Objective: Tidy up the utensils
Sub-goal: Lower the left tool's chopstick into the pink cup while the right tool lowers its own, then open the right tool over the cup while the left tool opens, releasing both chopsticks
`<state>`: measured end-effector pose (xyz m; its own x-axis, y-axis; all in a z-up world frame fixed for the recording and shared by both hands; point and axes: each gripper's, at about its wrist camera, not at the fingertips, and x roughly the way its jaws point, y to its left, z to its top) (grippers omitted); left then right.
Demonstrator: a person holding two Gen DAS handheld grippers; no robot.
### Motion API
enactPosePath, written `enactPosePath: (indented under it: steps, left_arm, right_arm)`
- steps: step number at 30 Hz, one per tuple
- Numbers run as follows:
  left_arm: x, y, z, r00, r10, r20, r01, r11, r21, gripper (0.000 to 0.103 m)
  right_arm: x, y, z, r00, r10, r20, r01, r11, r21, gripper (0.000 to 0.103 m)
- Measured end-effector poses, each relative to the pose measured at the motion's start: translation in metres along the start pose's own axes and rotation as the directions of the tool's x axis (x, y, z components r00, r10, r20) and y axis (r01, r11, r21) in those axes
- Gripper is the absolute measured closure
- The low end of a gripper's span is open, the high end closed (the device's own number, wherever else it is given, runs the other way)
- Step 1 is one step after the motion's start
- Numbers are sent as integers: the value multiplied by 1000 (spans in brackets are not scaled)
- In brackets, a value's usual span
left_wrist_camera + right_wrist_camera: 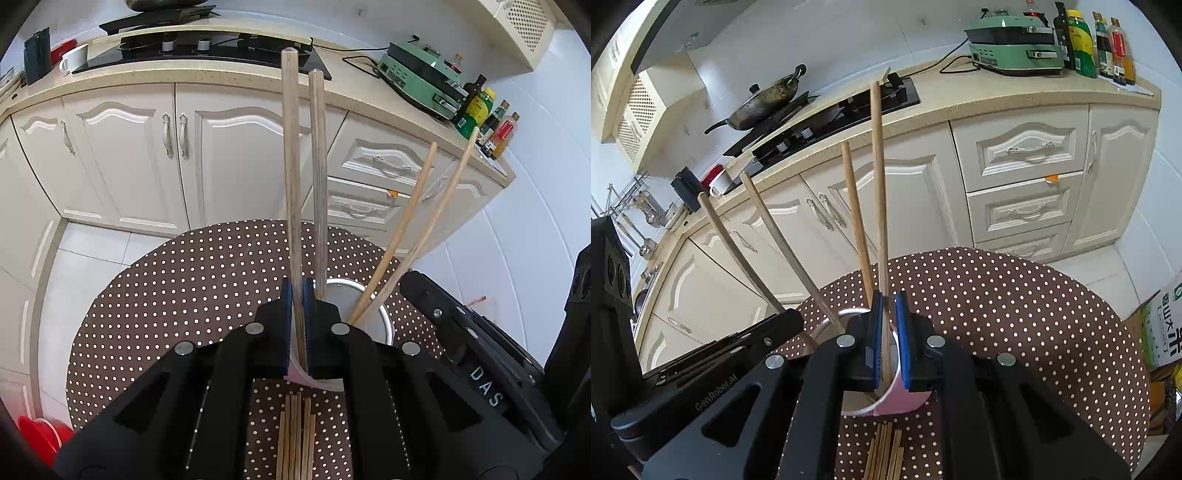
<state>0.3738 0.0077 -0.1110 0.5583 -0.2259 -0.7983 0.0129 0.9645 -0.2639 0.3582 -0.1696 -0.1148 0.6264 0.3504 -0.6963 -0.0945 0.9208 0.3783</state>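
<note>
Left gripper [298, 291] is clamped on one grey-brown chopstick [291, 147], blue pads tight against its lower part, stick standing nearly upright with its bottom end down inside the pink cup [325, 384]. A second chopstick of the same grey-brown colour [317, 166] stands just beside it, outside the jaws, also in the cup.

Right gripper [889, 299] is pinched on a lighter chopstick [878, 184], pads closed against it, lower end dropping into the same pink cup [897, 402]. Its mate [855, 206] leans just left of it, free of the jaws.

In the right wrist view the two grey-brown sticks lean off to the left, with the left gripper's black body at the left edge. In the left wrist view the two lighter sticks [406, 221] lean right (same four sticks, seen from either side).

Cup has a pink wall and white rim, and stands on a round table with a brown polka-dot cloth [184, 280]. A metal rim [369, 306] shows right behind the cup; cannot tell what it belongs to.

More chopsticks lie flat in a loose bundle [295, 435] on the cloth, near side of the cup, under the grippers.
</note>
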Motion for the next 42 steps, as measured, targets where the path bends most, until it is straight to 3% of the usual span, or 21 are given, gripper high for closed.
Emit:
enactPosePath:
  steps: [6, 10, 13, 25, 27, 28, 29, 30, 38, 42]
  left_arm:
    - [-4, -1, -4, 1000, 14, -14, -13, 999, 32, 95]
    - [-3, -1, -9, 999, 18, -39, -16, 999, 40, 95]
    - [-1, -2, -14, 998, 29, -56, -26, 998, 50, 95]
    - [-12, -5, -34, 995, 50, -82, -43, 996, 79, 95]
    - [-15, -6, -38, 995, 57, -81, -50, 995, 83, 87]
    - [-18, -6, -39, 995, 60, -76, -54, 995, 84, 71]
    - [-21, -7, -41, 996, 61, -65, -56, 995, 84, 47]
    - [-27, -7, -43, 997, 64, -36, -61, 994, 86, 40]
    - [-54, -11, -52, 994, 104, 21, -105, 988, 111, 34]
    - [-68, -16, -59, 993, 112, 45, -117, 985, 127, 32]
  right_arm:
    - [-8, -6, -5, 1000, -4, -10, 4, 1000, 11, 91]
    - [-16, -6, -8, 1000, -17, -1, 17, 1000, -5, 71]
    - [-21, -7, -10, 1000, -28, 2, 28, 1000, -9, 64]
    - [-35, -9, -20, 999, -42, 7, 42, 999, -15, 49]
    - [-39, -7, -23, 999, -48, 10, 49, 999, -20, 46]
    - [-41, -7, -24, 999, -50, 11, 50, 999, -21, 44]
    - [-42, -7, -25, 999, -52, 13, 53, 998, -22, 42]
    - [-45, -7, -27, 998, -53, 14, 54, 998, -21, 41]
    - [-67, -7, -37, 997, -67, 48, 68, 997, -30, 24]
    - [-80, -6, -42, 995, -68, 67, 71, 997, -39, 20]
